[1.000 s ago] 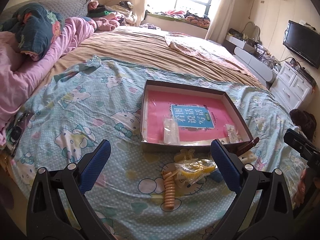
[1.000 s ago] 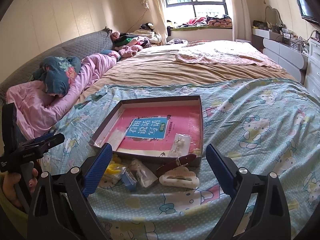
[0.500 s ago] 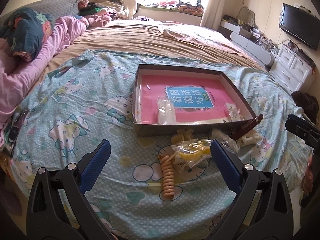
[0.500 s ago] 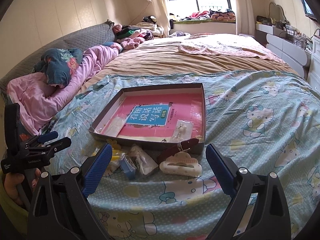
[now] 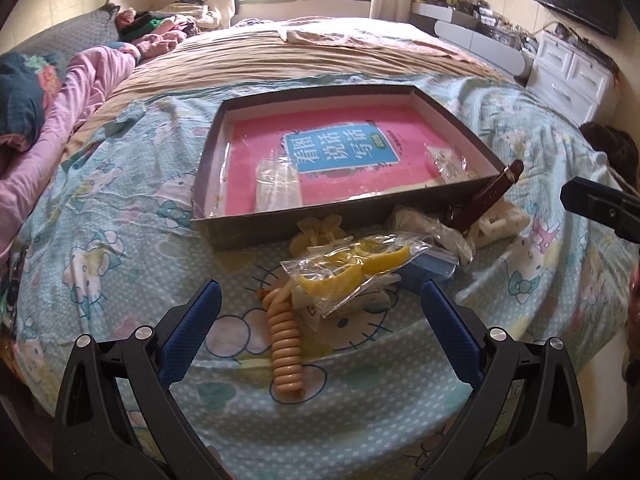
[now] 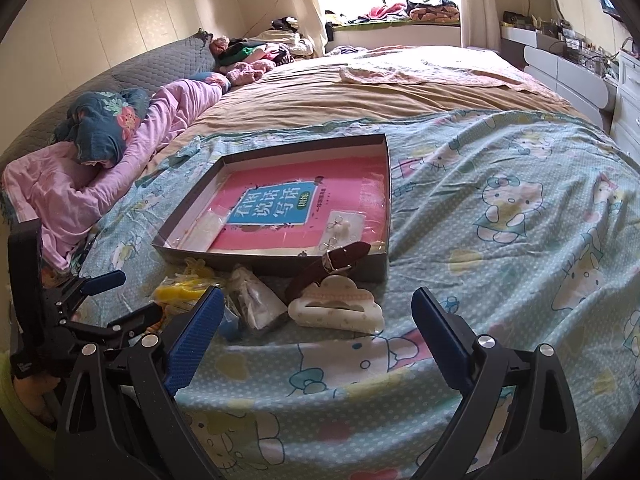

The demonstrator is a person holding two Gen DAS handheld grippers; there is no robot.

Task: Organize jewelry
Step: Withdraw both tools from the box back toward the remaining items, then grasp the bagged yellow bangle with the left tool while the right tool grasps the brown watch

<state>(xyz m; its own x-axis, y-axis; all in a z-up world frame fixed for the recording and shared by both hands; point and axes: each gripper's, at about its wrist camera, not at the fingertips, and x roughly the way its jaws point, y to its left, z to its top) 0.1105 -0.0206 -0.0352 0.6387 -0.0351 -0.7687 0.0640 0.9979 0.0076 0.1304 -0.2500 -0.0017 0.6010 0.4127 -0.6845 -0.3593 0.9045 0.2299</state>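
Both our tools are wide open and hold nothing. Our left gripper (image 5: pixel 320 312) hangs over the near edge of the bed, and our right gripper (image 6: pixel 316 316) hangs just to the right of it.

Nearest to us lies the tan coil hair tie (image 5: pixel 285 350), right between the left tool's blue tips. Just past it is a clear bag with yellow pieces (image 5: pixel 352 266) and a small blue thing we cannot make out. To the right sit a crumpled clear bag (image 6: pixel 256 300) and the white cloud clip (image 6: pixel 336 308). The dark red strap (image 6: pixel 328 266) leans up on the near wall of the box.

Farther back is the flat box (image 5: pixel 320 218) with a pink book inside. Only two little clear bags are in it so far, one near the left (image 5: pixel 278 186) and one near the right (image 5: pixel 450 160).

So we think the job has only begun. Most of the little things lie outside the box, in a messy pile by its near wall, and need to go in.
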